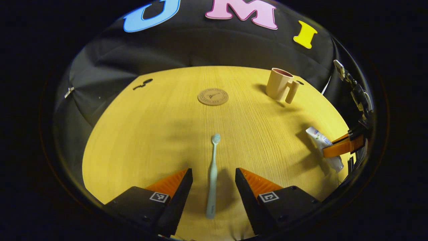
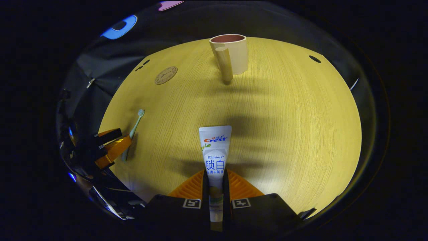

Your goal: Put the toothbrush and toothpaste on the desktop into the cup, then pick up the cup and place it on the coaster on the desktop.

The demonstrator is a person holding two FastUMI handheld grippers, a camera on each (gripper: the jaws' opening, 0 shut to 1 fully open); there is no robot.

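**Toothpaste gripped, toothbrush between spread fingers**

In the left gripper view, the wooden table point(image 1: 140, 140) runs back to the black cloth wall. The left gripper point(image 1: 214, 182) sits low over the table with its fingers spread wide apart. The toothbrush point(image 1: 212, 174) lies flat on the table in the gap between them, touching neither finger, its head pointing away toward the far edge. Beyond the brush head, near the middle of the table, lies the round coaster point(image 1: 213, 96), with nothing on it. To the right of that, near the far edge, stands the cup point(image 1: 281, 89), upright, its handle turned toward the right. Farther right and nearer, the toothpaste point(image 1: 317, 135) sits at the table's edge, with the right gripper point(image 1: 336, 150) closed across it.

In the right gripper view, the left gripper point(image 2: 118, 145) appears at the far left, beside the toothbrush point(image 2: 135, 127) lying on the table point(image 2: 294, 127). The coaster point(image 2: 166, 75) sits toward the far left, well apart from the cup point(image 2: 234, 53), which stands upright at the far edge with its handle facing the camera. At the bottom middle, the right gripper point(image 2: 216, 187) has both fingers pressed on the toothpaste point(image 2: 215, 147), the tube's flat end pointing forward toward the cup.
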